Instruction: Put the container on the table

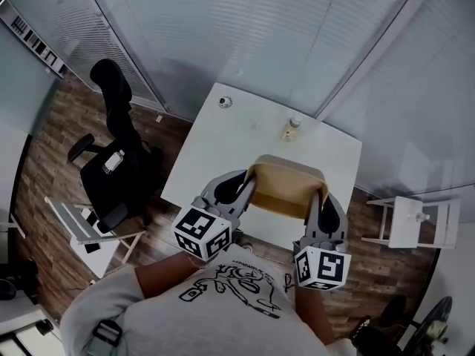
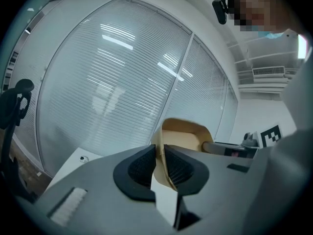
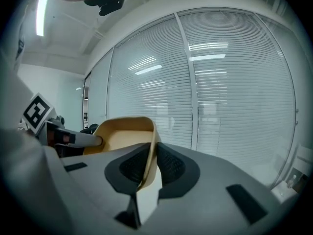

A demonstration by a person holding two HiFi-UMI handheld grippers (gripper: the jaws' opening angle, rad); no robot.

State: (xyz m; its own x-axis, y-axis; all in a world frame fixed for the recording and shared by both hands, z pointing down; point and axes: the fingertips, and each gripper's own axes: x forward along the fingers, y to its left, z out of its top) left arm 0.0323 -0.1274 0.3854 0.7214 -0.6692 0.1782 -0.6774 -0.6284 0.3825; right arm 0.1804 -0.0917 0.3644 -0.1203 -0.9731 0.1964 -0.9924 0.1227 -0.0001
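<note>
A tan, open-topped container (image 1: 286, 186) hangs in the air over the near edge of the white table (image 1: 223, 147), held from both sides. My left gripper (image 1: 247, 185) is shut on its left wall, and the tan wall (image 2: 159, 165) is pinched between the black pads in the left gripper view. My right gripper (image 1: 322, 199) is shut on the right wall, where the container's rim (image 3: 149, 160) runs between its pads. The container's inside (image 2: 182, 139) looks empty.
A small bottle (image 1: 291, 128) and a small round object (image 1: 225, 101) stand toward the table's far side. A black office chair (image 1: 115, 162) and a white folding chair (image 1: 82, 228) are at the left, a white stool (image 1: 415, 221) at the right. Glass walls with blinds lie beyond.
</note>
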